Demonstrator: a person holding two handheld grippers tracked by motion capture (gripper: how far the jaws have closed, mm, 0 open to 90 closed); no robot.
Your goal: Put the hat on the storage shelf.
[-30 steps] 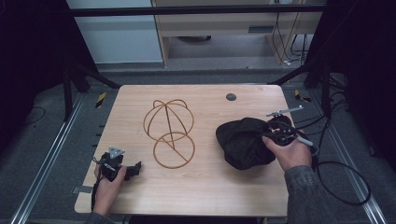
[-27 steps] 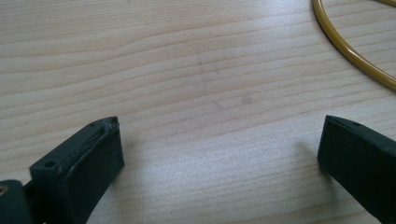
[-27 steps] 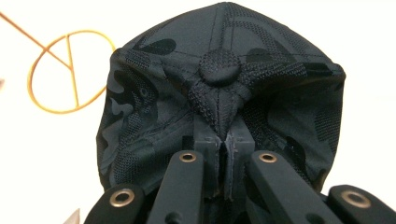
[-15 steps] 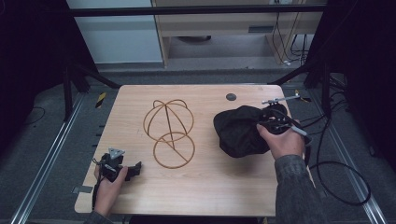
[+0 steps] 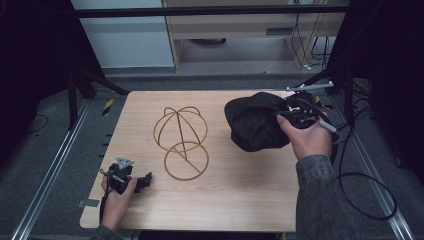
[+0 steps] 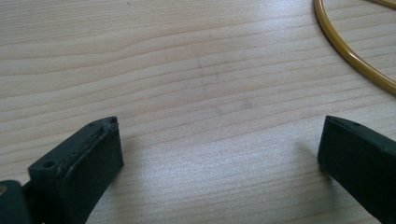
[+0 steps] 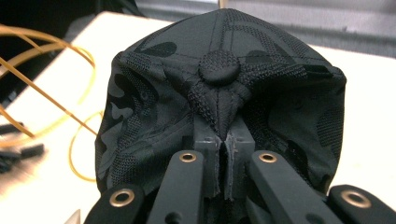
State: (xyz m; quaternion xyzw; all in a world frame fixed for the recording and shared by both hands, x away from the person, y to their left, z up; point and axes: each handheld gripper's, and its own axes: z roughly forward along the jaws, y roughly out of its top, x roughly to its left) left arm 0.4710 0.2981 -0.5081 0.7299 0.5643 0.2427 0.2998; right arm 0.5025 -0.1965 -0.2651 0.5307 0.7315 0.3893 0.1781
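A black camouflage cap hangs lifted over the right side of the wooden table. My right gripper is shut on the cap's crown fabric just below its top button, the jaws pinched together with cloth between them. A golden wire hat stand with a round base ring lies at the table's middle; its wires curve at the left of the right gripper view. My left gripper rests low at the front left corner, open over bare wood, a stretch of the gold ring beyond its right jaw.
A person's left hand and right sleeve come in from the front edge. A cable trails off the right side. A dark frame, rails and a cabinet stand beyond the table's far edge.
The right gripper has lifted the cap up and carried it toward the table's far right. The left gripper has stayed put.
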